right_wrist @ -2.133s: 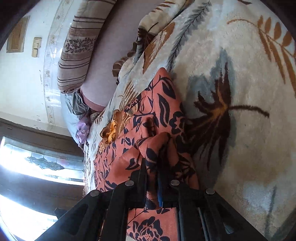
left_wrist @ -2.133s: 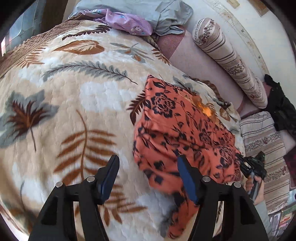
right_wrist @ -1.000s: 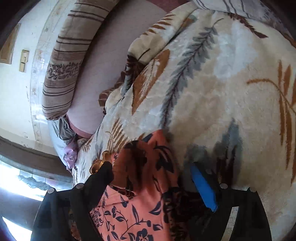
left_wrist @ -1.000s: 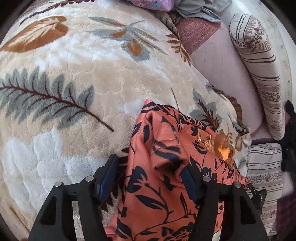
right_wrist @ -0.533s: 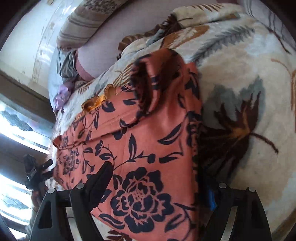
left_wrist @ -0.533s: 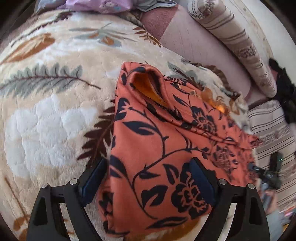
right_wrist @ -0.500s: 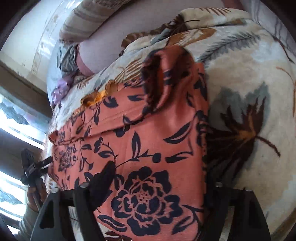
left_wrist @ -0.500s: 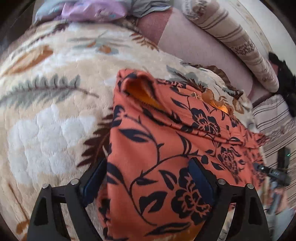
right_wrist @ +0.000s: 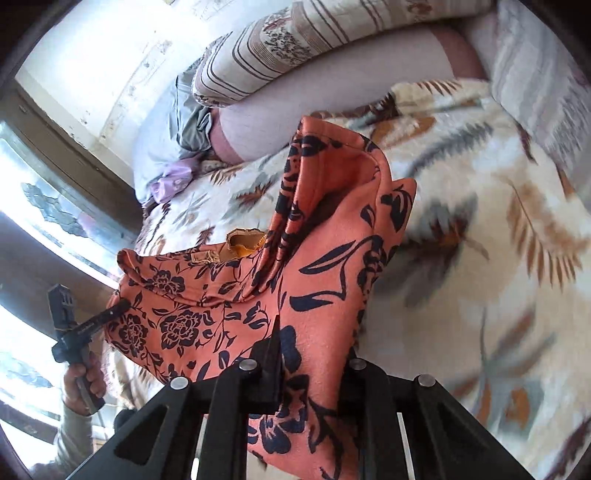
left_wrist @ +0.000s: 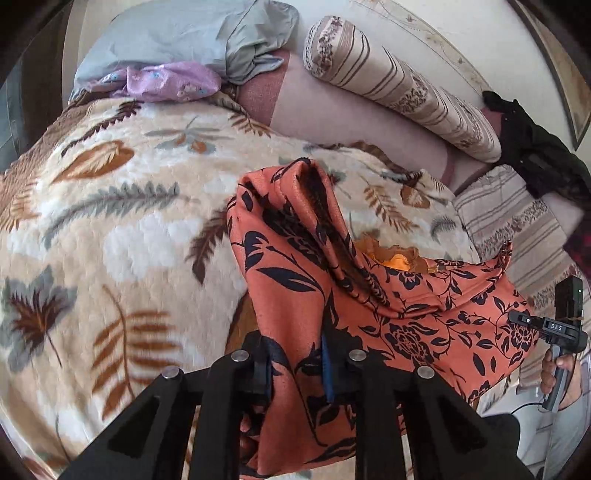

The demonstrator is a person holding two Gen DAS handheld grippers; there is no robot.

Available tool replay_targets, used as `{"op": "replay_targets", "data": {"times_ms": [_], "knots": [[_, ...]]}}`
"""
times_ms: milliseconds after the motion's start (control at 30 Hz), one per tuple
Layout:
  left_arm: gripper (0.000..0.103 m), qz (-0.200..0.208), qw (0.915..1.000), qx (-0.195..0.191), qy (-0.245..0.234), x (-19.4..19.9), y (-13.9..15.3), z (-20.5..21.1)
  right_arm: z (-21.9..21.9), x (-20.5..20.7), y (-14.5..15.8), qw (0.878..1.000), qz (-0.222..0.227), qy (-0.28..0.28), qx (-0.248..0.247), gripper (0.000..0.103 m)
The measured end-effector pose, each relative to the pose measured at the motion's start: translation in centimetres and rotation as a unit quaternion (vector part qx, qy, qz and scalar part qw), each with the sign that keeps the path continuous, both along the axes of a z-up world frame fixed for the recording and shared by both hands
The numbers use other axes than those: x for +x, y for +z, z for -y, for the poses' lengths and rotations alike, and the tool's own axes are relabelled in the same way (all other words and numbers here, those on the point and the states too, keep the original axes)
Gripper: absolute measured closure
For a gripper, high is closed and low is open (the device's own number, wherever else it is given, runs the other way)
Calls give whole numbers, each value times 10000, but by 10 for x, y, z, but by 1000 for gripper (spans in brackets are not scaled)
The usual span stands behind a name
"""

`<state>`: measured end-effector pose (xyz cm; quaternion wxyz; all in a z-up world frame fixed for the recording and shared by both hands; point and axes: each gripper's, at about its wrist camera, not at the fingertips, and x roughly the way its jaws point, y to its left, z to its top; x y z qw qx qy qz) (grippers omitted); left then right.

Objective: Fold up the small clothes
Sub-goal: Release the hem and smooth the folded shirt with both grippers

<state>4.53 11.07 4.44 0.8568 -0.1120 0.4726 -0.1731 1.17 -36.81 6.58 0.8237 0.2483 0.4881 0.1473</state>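
1. Left wrist view: the left tool [left_wrist: 297, 363] has a bunched edge of the orange floral garment [left_wrist: 369, 295] between its jaws, which are closing on the cloth; the pads already press the fabric. From this grip the garment runs away from the tool and off to the right, its long axis stretched sideways toward the right tool [left_wrist: 554, 328], seen at the far right edge in the person's hand [left_wrist: 557, 373]. A peak of cloth stands up ahead of the left tool, above the leaf-print blanket [left_wrist: 110, 229] on the bed, so much of the garment hangs lifted rather than lying flat. A striped bolster [left_wrist: 399, 88] and a grey pillow [left_wrist: 177, 33] lie well beyond.

2. Right wrist view: the right tool [right_wrist: 312, 369] likewise pinches a gathered edge of the garment [right_wrist: 332, 280], jaws closing with cloth caught between the pads. From here the fabric extends to the left, toward the left tool [right_wrist: 85, 325] at the left edge. The blanket [right_wrist: 480, 258] lies below and to the right.

3. Judgement: the two tools hold opposite ends of the same near edge, the cloth spanning between them, each tool nearest its own corner. The far edge sags toward the bed ahead, so the fold likely turns on carrying both held corners forward together over that far edge.
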Motion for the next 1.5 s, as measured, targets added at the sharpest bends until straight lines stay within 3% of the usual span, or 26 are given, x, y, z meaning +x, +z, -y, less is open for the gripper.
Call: {"op": "replay_targets", "data": {"times_ms": [33,67,133,167,200,300,400,467,600,700,800,833,867,900,933,1000,1067,1133,1300,1433,1500], "knots": [[72,-140,9999,10,-70,-11,-18,0,3,-19,-19,9998,-211,-16,18,81],[60,-350,9992,134,-134,-21,-42,0,4,-32,-40,9988,-477,38,-55,74],[55,-899,9948,477,-39,-30,-87,-8,10,-52,-89,9899,-1332,33,-492,54],[55,-693,9974,153,96,-36,-83,-18,15,-61,-94,9913,-1237,-27,-457,54],[56,-682,9974,87,218,-35,-74,-22,19,-68,-88,9936,-1069,-88,-364,55],[55,-189,9984,427,325,-28,-39,-24,32,-71,-61,9956,-679,-393,-518,54],[45,160,9964,827,-41,-15,-21,-13,32,-59,-40,9962,-349,-367,-710,52],[40,297,9908,1251,-435,-6,-26,-1,14,-39,-30,9923,-90,-9,-1238,52],[40,308,9689,2240,-1003,2,-45,14,-20,-4,-33,9562,-7,765,-2825,52],[40,208,9580,2505,-1380,9,-54,21,-24,-5,-38,9300,80,1444,-3378,52],[39,270,9381,2905,-1865,24,-57,38,-49,9,-45,8906,171,2184,-3986,52],[37,287,9339,2996,-1931,35,-56,44,-55,18,-48,8840,194,2307,-4061,52],[37,343,9333,3051,-1864,49,-52,47,-55,31,-50,8843,210,2286,-4066,52],[37,414,9372,3038,-1665,66,-46,49,-49,49,-49,8946,188,2074,-3955,52],[37,451,9452,2936,-1352,84,-38,48,-36,67,-46,9145,180,1654,-3689,52],[37,333,9704,2320,-578,108,-25,29,3,93,-39,9566,158,446,-2876,52],[37,153,9894,1443,-38,116,-20,5,32,94,-41,9787,0,-207,-2042,52],[37,14,9933,1144,170,110,-24,-12,38,82,-46,9844,-65,-163,-1752,52],[37,-304,9912,1281,-131,82,-50,-22,49,48,-58,9931,-132,-20,-1163,52],[37,-584,9957,692,-172,66,-64,-23,53,26,-64,9986,-164,-316,-379,51],[37,-591,9963,601,-174,59,-68,-17,47,17,-67,9984,-234,-340,-386,51]]}}
